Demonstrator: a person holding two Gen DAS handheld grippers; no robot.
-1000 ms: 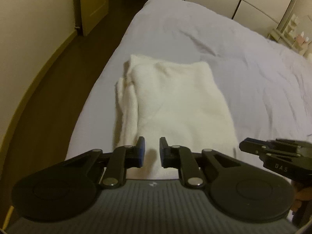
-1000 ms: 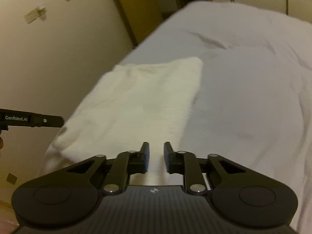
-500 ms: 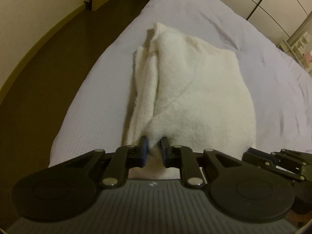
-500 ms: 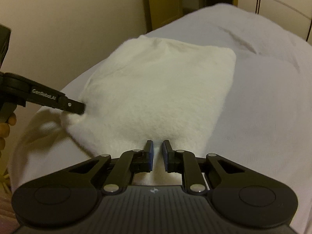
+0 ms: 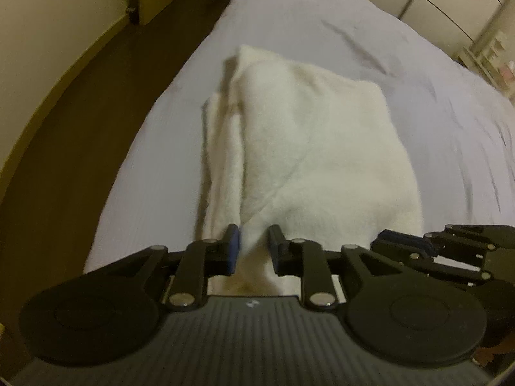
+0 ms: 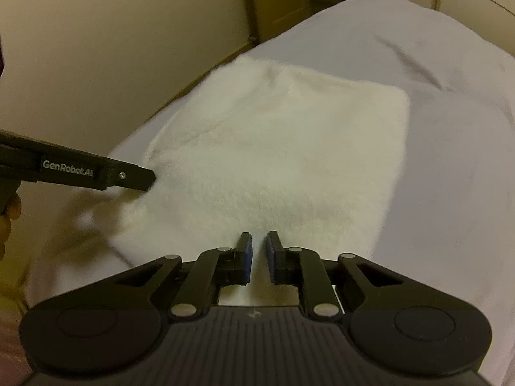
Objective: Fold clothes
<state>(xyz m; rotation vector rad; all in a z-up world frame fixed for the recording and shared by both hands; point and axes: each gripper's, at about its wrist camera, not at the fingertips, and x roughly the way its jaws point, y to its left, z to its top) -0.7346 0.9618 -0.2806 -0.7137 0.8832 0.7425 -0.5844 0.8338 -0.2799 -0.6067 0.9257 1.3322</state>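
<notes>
A folded white fleece garment is laid on a pale lavender bedsheet, near the bed's left edge. A ridge of its near hem is seen between the opening jaws of the left gripper; contact with the pads cannot be judged. The right gripper is closing over the near hem, cloth between its narrowly parted jaws. Dark floor, cream wall and wardrobe doors are seen around. The far shelf is blurred.

Support: wide bed with pale lilac, faintly creased sheet
On it: folded cream-white fleecy garment, lying flat near its edge
</notes>
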